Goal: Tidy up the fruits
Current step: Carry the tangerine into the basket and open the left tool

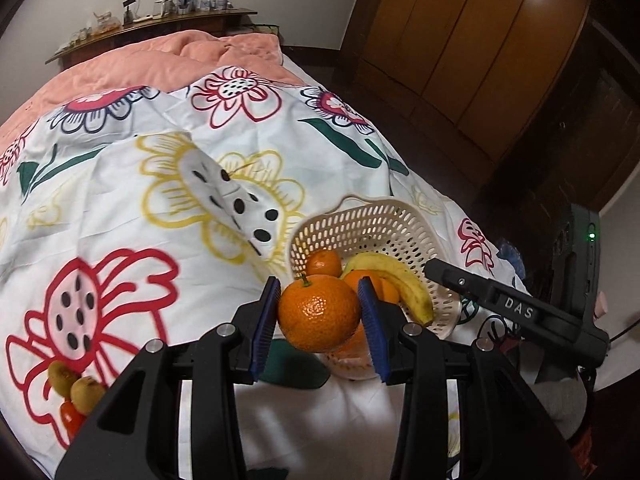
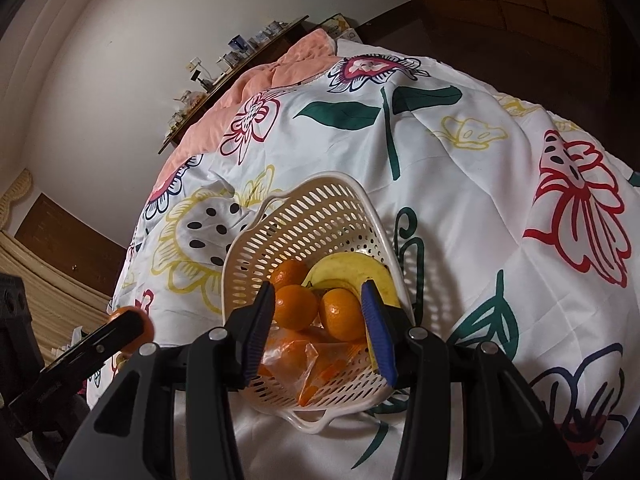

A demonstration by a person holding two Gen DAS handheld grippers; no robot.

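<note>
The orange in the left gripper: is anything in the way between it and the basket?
Nothing visible blocks it. The left gripper holds the orange just short of the basket, whose top is open. The right gripper hovers over the fruit inside and could crowd the drop.

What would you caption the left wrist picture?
Left tool carries an orange toward the fruit basket.

Basket (image 1: 360, 216): near wall and lower fruit hidden behind the held orange (image 1: 319, 312). Kiwis (image 1: 78, 386) and a red-orange fruit (image 1: 71, 420) partly covered by the gripper frame. Shelf items (image 1: 188, 2) too small to identify. Bagged orange pieces (image 2: 296, 356) indistinct.
</note>
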